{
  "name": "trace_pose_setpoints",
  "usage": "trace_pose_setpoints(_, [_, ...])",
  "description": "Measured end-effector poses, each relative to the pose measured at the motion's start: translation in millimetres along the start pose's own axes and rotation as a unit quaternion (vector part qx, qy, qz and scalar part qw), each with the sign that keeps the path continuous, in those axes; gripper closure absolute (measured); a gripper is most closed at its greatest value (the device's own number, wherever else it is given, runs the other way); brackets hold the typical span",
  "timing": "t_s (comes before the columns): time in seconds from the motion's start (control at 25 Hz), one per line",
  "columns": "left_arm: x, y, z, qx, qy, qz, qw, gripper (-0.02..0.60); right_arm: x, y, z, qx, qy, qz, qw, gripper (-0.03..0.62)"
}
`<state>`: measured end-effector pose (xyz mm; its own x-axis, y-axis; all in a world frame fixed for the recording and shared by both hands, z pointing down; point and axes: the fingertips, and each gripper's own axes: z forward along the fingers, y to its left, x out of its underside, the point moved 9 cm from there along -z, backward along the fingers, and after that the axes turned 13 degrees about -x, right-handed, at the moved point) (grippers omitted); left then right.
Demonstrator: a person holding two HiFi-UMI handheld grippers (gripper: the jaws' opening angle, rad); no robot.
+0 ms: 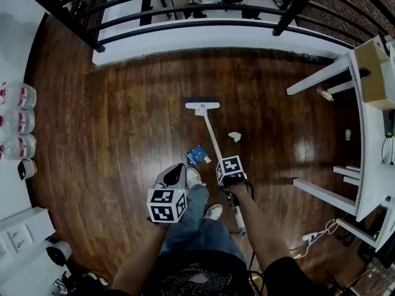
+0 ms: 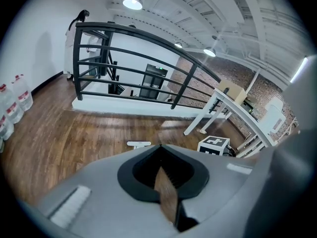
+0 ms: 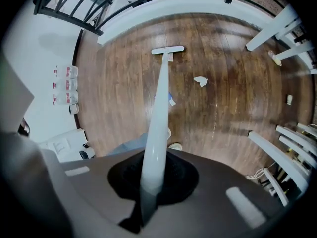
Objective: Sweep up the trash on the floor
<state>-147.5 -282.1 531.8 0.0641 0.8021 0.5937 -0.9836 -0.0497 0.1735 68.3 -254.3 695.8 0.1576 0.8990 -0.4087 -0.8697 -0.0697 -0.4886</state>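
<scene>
Entry: sweep, stroke not yet started (my reading).

Right gripper [image 1: 229,184] [image 3: 148,192]: fingers clamped on the shaft of the long white plastic broom with blue bristles [image 1: 214,137] [image 3: 159,98]. The grip sits high on the shaft, I take it for reach and leverage. The shaft slopes away from me toward 12 o'clock, and the broom head rests on the dark brown wooden plank floor [image 1: 123,140].

Left gripper [image 1: 174,176] [image 2: 166,192]: fingers drawn near each other with only a thin slit between them. The floor shows through the slit and nothing is held. It hangs at about 9 o'clock of the right gripper, above my shoes, and looks idle. No dustpan is in view for it to carry.

Trash, both pieces short of the broom head on my side:
- The crumpled white paper scrap [image 1: 234,136] [image 3: 200,81] is at 1 o'clock of the right gripper, just right of the shaft and apart from it.
- The flat blue-and-white packet [image 1: 196,155] [image 3: 170,99] is at 11 o'clock, just left of the shaft and near my shoes.

Judgement: the head is planted beyond both pieces, which suits a pull stroke toward me. The two pieces flank the shaft, so one straight pull may miss either, and the head likely needs angling. The light paper could skitter aside.

Surroundings: the white desk [image 1: 370,140] is at 3 o'clock and the black metal railing [image 1: 185,5] at 12 o'clock, both well apart from the trash.
</scene>
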Motion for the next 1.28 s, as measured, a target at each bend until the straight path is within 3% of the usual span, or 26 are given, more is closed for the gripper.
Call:
trace_pose_setpoints(0.44, [79,-29,-64,-0.003,-0.004,-0.004,1.0000,0.577,136,-14,36,-0.008,0.027,0.005,1.000,0.594])
trace_pose_setpoints(0.72, [109,-44,-92,-0.005,-0.012,-0.009,0.9999,0.577,198,-22,50,-0.014,0.039,0.011,0.999,0.594])
trace_pose_setpoints(0.92, [117,-58,-104,-0.001,-0.018,-0.002,0.9998,0.577,221,-28,54,-0.023,0.041,0.016,0.999,0.594])
trace_pose_setpoints(1.28, [112,-71,-104,0.011,-0.015,0.020,0.9996,0.577,223,-28,35,-0.050,0.015,0.027,0.998,0.594])
